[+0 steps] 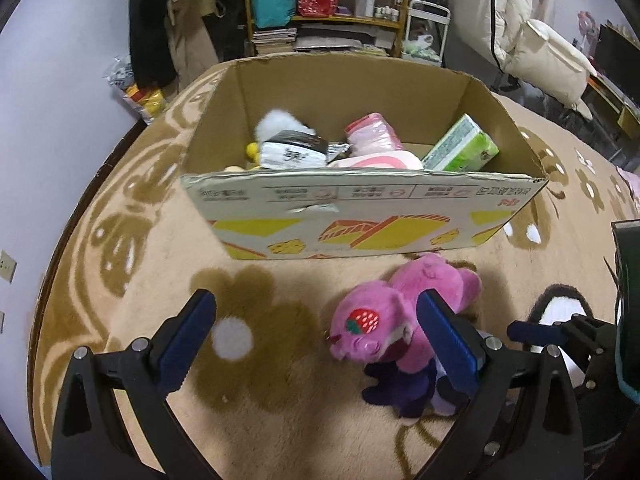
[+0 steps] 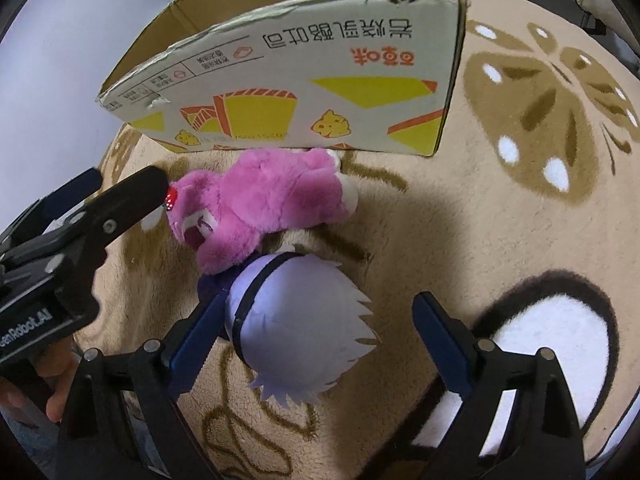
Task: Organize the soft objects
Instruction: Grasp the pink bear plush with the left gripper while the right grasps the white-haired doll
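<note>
I see the pink plush bear (image 2: 264, 200) lying on its side on the tan flowered blanket (image 2: 520, 208), just before the cardboard box (image 2: 320, 80); in the right wrist view its long axis runs from the head at lower left to the feet at upper right, near the box's printed wall. A red strawberry patch (image 1: 362, 320) sits on its head. Touching its underside lies a lilac plush doll (image 2: 304, 320) with white spiky hair and a dark purple body (image 1: 400, 392), largely hidden by the bear and my fingers. My right gripper (image 2: 316, 344) is wide, jaws easing inward, the doll's head between them; the left pad looks near it, though I can't tell contact. My left gripper (image 1: 316, 344) stands open, empty, its right finger over the bear. Inside the box I make out a green tissue pack (image 1: 460, 148) and pink bundles (image 1: 372, 132), partly hidden by the rim.
</note>
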